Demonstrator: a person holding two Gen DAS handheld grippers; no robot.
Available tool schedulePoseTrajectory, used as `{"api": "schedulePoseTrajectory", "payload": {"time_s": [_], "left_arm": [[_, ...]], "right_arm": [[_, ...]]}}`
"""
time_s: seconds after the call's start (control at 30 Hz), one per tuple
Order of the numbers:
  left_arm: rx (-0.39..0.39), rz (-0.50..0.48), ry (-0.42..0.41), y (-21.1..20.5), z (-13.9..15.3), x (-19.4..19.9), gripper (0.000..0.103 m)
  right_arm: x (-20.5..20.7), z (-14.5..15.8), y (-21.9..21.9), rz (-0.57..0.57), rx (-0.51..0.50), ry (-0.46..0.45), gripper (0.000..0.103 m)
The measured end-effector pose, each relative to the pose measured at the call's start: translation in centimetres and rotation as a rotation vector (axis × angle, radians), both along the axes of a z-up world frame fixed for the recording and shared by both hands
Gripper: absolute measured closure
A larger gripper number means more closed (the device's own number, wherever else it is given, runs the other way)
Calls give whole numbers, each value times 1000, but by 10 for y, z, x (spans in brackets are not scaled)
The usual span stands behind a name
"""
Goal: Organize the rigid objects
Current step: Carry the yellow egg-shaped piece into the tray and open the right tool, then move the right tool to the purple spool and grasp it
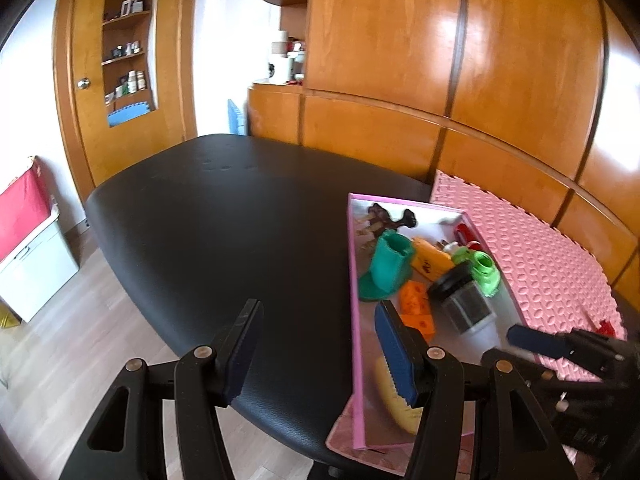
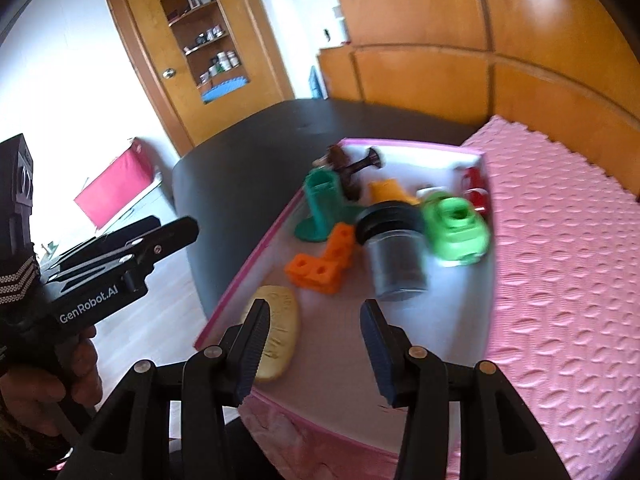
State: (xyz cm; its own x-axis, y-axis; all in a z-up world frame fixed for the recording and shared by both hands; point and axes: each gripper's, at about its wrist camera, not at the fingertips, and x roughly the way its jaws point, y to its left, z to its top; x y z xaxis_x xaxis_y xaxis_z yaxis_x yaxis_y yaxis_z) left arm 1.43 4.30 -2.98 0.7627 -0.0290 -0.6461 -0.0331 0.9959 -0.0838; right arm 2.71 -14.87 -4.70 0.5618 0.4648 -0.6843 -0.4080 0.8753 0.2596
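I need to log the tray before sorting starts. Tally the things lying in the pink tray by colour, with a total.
Contents of the pink tray:
Green: 2, the teal stand and the lime toy car
Orange: 2, the block piece and the orange toy
Yellow: 1, the oval piece
Dark brown: 1, the figure
Red: 1, the red item, partly hidden
Black-lidded jar: 1
Total: 8

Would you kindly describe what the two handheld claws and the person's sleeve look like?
Both claws are matte black plastic with silver rivets at the joints. The left claw and right claw each have two flat fingers faced with dark blue ribbed pads. The left one's body carries white lettering, "GenRobot.AI". The cuff is dark with white striped trim.
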Motion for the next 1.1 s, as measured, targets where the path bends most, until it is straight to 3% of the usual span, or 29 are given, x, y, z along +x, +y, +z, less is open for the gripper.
{"api": "schedulePoseTrajectory", "payload": {"time_s": [1.1], "left_arm": [[47,-237,31,-84,-3,-9,44]], "right_arm": [[-45,7,-235,-600,-21,-22,56]]}}
